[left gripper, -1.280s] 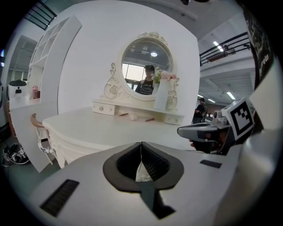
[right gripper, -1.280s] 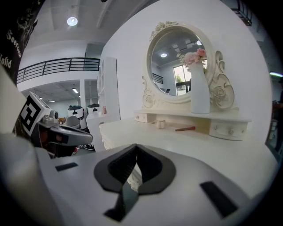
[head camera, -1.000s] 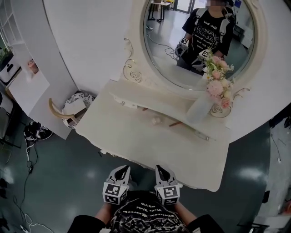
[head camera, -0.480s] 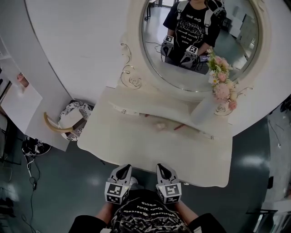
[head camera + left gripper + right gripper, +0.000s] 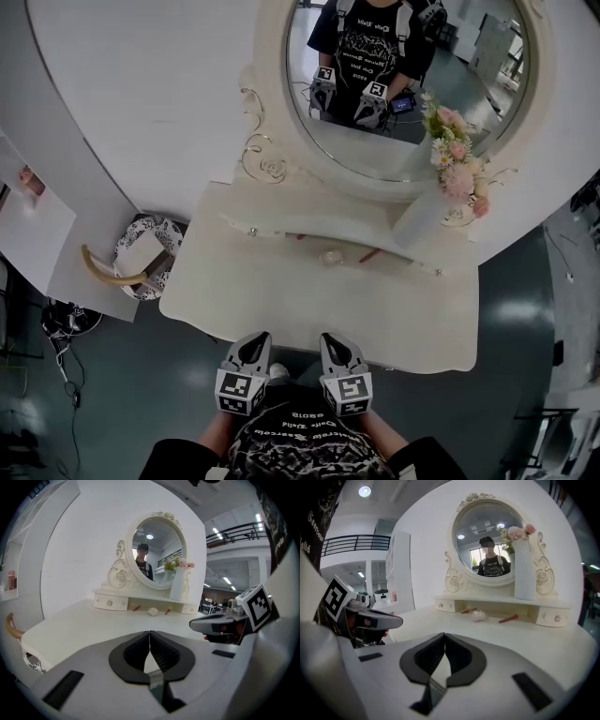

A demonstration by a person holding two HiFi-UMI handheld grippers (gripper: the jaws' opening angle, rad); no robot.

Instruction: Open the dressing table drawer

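The white dressing table (image 5: 272, 286) stands before me under its oval mirror (image 5: 403, 112). Two small drawers sit under the back shelf. The left drawer (image 5: 246, 228) (image 5: 110, 603) (image 5: 445, 605) and the right drawer (image 5: 427, 269) (image 5: 553, 617) are both closed, each with a round knob. My left gripper (image 5: 256, 339) (image 5: 150, 633) and right gripper (image 5: 333, 339) (image 5: 444, 635) hang side by side at the table's front edge, well short of the drawers. Both are shut with nothing between the jaws.
A white vase of pink flowers (image 5: 419, 217) stands on the shelf at the right. A small pale trinket (image 5: 330, 256) and a red stick (image 5: 367, 255) lie under the shelf. A patterned basket (image 5: 141, 258) sits on the floor to the left.
The head view has shifted, so the table sits a little higher and the reflected person has slid left in the mirror. Both grippers stay shut and side by side at the front edge.
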